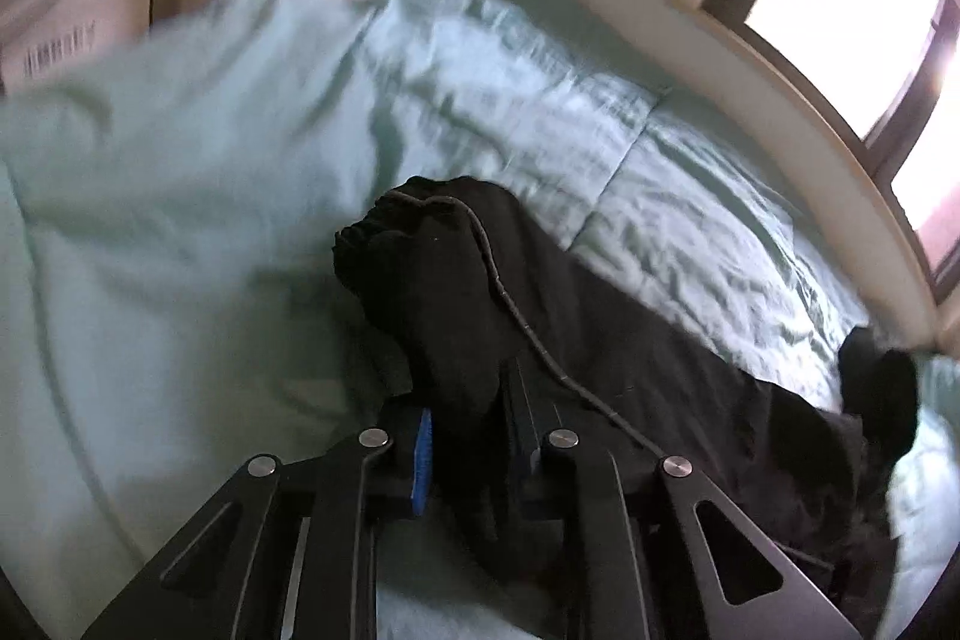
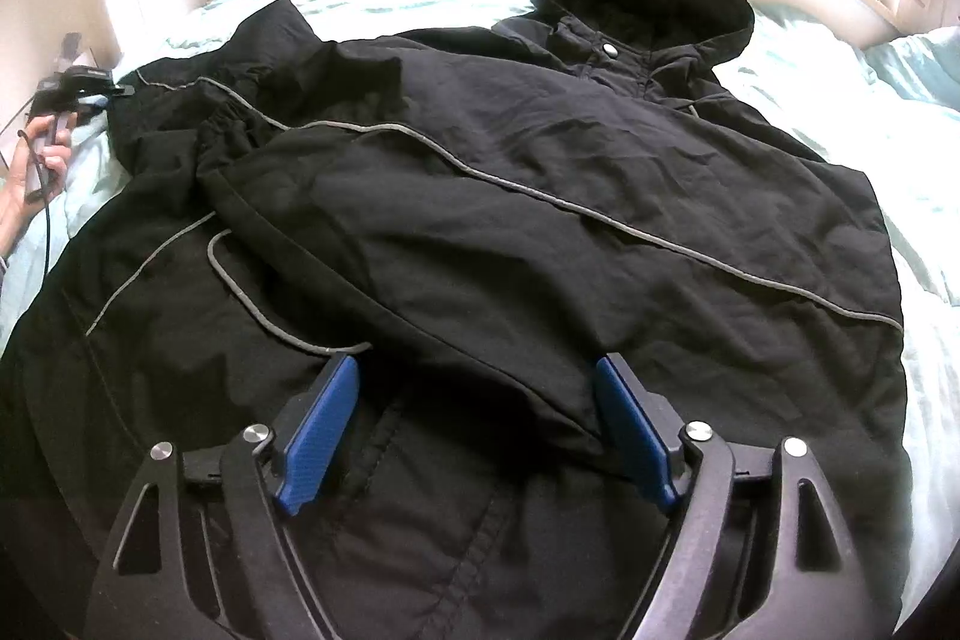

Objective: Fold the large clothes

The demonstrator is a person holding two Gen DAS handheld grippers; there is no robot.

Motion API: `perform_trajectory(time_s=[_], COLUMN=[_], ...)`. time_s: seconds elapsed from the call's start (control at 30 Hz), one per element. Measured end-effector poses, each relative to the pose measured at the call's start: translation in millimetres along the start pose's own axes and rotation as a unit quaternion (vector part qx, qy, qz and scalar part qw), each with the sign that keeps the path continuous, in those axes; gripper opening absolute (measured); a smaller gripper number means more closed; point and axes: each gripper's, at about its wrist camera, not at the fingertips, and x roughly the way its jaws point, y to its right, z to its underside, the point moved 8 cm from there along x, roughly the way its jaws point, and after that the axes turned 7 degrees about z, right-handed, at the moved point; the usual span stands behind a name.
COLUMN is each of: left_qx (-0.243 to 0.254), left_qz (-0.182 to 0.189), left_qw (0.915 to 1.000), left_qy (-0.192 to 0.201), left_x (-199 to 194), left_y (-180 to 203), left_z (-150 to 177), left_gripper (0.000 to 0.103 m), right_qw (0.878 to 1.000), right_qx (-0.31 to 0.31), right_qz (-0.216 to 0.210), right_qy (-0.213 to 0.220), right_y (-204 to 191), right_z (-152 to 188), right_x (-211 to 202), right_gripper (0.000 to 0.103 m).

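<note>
Right wrist: jacket (image 2: 540,196) nearly spans bed (image 2: 900,148).

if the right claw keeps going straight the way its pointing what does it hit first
Most likely the black jacket: the right claw is open and angled down over the folded-over flap, already very near the fabric. Whether its pads already touch it is unclear.

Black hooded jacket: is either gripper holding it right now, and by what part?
The left gripper is shut on a bunched fold of the black hooded jacket at its edge. The right gripper is open over the jacket and holds nothing.
</note>
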Motion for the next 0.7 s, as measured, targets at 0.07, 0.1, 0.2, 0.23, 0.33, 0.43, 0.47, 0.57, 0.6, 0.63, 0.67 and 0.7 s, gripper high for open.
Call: perform_trajectory(time_s=[0.07,0.1,0.2,0.23,0.33,0.43,0.47,0.57,0.6,0.63,0.67,0.7], left_qx=[0.032,0.042,0.083,0.096,0.141,0.213,0.242,0.307,0.322,0.333,0.339,0.341], left_qz=[0.001,0.006,0.030,0.040,0.071,0.095,0.105,0.138,0.153,0.169,0.194,0.212], left_qw=[0.9992,0.9986,0.9946,0.9929,0.9855,0.9701,0.9623,0.9400,0.9330,0.9267,0.9199,0.9157], left_qy=[0.024,0.033,0.054,0.057,0.063,0.067,0.064,0.053,0.048,0.040,0.029,0.021], left_x=[-22,-32,-65,-74,-97,-114,-117,-121,-123,-122,-122,-122], left_y=[19,28,66,79,127,192,219,290,312,332,354,368], left_z=[-5,-6,-10,-10,-3,18,30,70,86,100,118,130], left_gripper=[0.018,0.018,0.018,0.018,0.017,0.017,0.017,0.017,0.017,0.017,0.017,0.017], right_qw=[1.000,1.000,1.000,1.000,0.999,0.999,0.999,0.999,0.999,0.998,0.998,0.998], right_qx=[0.001,0.001,0.007,0.012,0.026,0.029,0.026,0.009,0.008,0.008,0.010,0.012], right_qz=[0.000,0.000,-0.005,-0.011,-0.038,-0.040,-0.033,-0.008,-0.006,-0.002,0.003,0.014], right_qy=[0.000,0.000,-0.001,-0.002,0.000,0.014,0.020,0.046,0.051,0.056,0.057,0.057], right_y=[0,0,0,1,1,3,4,4,4,6,8,13], right_z=[0,0,-1,-1,-2,-4,-5,-10,-11,-12,-13,-13], right_x=[-1,-2,-7,-10,-25,-48,-55,-84,-90,-99,-105,-111], right_gripper=[0.083,0.083,0.084,0.083,0.083,0.083,0.083,0.083,0.083,0.083,0.083,0.083])
